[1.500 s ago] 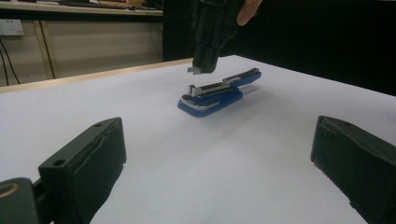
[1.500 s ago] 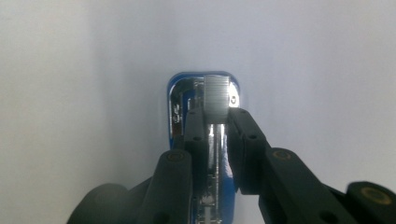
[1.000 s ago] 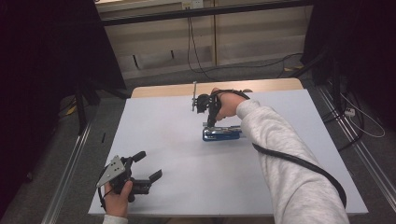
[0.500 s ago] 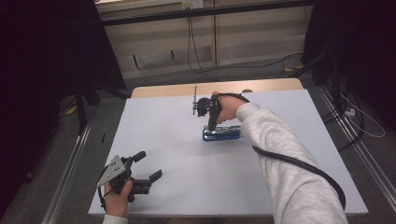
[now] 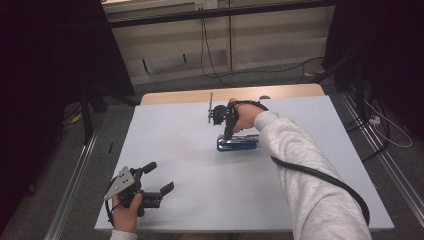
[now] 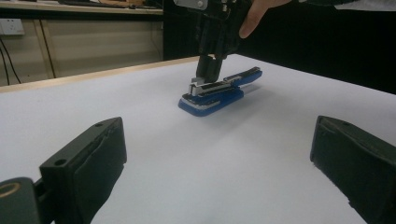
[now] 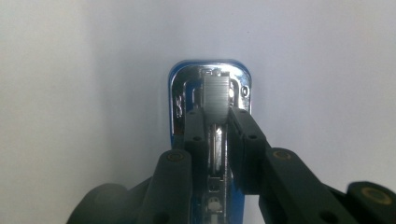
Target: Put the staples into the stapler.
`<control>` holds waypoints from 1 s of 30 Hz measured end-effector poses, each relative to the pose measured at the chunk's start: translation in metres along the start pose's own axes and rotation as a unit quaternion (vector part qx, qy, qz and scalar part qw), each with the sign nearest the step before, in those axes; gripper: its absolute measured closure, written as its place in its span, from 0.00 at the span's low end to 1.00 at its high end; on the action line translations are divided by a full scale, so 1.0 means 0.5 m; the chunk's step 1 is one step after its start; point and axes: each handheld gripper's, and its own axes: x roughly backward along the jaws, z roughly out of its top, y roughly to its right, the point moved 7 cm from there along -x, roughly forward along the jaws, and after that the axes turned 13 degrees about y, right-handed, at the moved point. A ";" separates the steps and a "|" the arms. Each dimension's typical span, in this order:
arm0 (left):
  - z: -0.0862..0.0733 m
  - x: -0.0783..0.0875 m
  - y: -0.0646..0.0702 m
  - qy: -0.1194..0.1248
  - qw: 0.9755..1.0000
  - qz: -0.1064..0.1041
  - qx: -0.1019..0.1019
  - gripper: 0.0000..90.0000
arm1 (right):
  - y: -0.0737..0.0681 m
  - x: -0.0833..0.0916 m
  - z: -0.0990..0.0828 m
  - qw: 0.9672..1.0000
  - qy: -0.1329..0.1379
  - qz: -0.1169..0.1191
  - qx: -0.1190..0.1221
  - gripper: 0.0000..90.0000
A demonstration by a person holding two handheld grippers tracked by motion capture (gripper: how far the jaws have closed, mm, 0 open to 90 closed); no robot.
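Note:
A blue stapler (image 5: pixel 239 144) with a chrome top lies on the white table (image 5: pixel 200 200), right of centre. My right gripper (image 5: pixel 226 136) points straight down at its front end. In the right gripper view the jaws are closed to a narrow gap around a grey strip of staples (image 7: pixel 216 93) over the stapler's chrome channel (image 7: pixel 180 93). The left gripper view shows the same stapler (image 6: pixel 215 93) with the right gripper (image 6: pixel 205 77) standing on it. My left gripper (image 5: pixel 161 176) rests at the table's near left corner, open with nothing between its fingers (image 6: pixel 88 163).
A strip of bare wooden tabletop (image 5: pixel 230 93) runs along the far edge. Metal rails (image 5: pixel 75 170) flank the table on both sides. Cables (image 5: pixel 385 125) lie on the floor at the right. A black cable (image 5: pixel 320 175) trails along the right sleeve.

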 end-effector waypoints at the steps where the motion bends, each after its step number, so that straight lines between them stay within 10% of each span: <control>1: 0.000 0.000 0.000 0.001 1.000 0.002 0.000 0.04 | 0.001 -0.001 -0.001 1.000 -0.002 -0.002 0.003 0.87; 15: -0.002 -0.001 0.000 -0.002 1.000 0.003 0.002 0.04 | 0.000 -0.010 -0.004 1.000 0.004 0.002 -0.004 0.87; 21: -0.004 -0.003 0.000 -0.005 1.000 -0.001 0.002 0.04 | -0.002 -0.006 -0.003 0.999 0.027 -0.008 -0.017 0.69; 30: -0.010 -0.021 -0.003 -0.022 1.000 -0.001 0.014 0.04 | -0.001 0.049 -0.069 0.988 0.111 -0.046 -0.095 0.46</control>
